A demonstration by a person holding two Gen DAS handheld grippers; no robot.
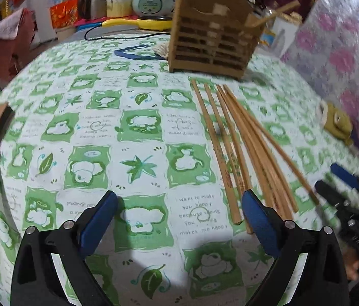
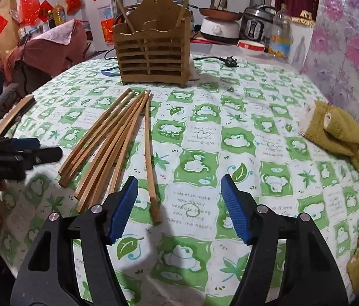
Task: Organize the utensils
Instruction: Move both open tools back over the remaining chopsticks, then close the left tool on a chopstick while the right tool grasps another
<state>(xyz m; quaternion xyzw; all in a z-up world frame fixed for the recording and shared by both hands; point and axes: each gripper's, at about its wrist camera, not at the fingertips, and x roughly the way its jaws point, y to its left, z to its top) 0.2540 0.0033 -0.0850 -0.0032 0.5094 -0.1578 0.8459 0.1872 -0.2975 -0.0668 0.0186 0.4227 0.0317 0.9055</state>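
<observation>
Several wooden chopsticks (image 2: 113, 142) lie fanned on the green-and-white tablecloth (image 2: 256, 132), in front of a slatted wooden holder (image 2: 151, 51). Two sticks stand in the holder. One chopstick (image 2: 150, 158) lies apart on the right; its near end sits between the jaws of my right gripper (image 2: 179, 178), which is open with neither pad touching it. In the left wrist view the chopsticks (image 1: 243, 148) run past the right fingertip of my left gripper (image 1: 179, 193), open with only cloth between its pads. The holder (image 1: 212, 38) stands behind. Each gripper shows in the other's view: the right gripper (image 1: 326, 176), the left gripper (image 2: 50, 148).
An olive plush item (image 2: 332, 130) lies at the table's right. A black plug and cord (image 2: 228, 61) and a blue band (image 2: 108, 71) lie beside the holder. Cookers, a bowl (image 2: 251, 47) and a bottle (image 2: 280, 35) stand behind. A wooden strip (image 2: 13, 114) sits at the left edge.
</observation>
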